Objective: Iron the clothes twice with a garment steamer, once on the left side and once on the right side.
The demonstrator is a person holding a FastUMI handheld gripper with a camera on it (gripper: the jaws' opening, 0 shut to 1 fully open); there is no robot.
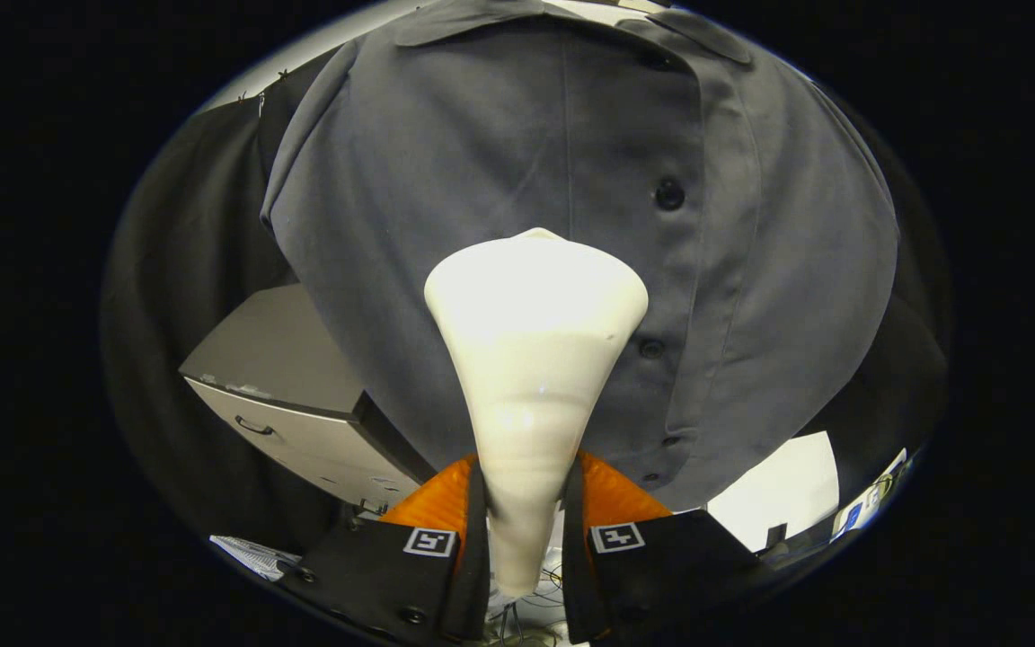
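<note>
Your gripper [525, 503] clamps the garment steamer [531, 359], head against a hanging grey shirt [446, 180]

Both fingers press on the steamer's narrow handle; its wide head sits just left of the button placket [666, 270], about mid-chest, with a drawer cabinet [284, 395] beyond the shirt's edge. You look to be mid-pass on one side; nothing here shows whether either side is finished
</note>
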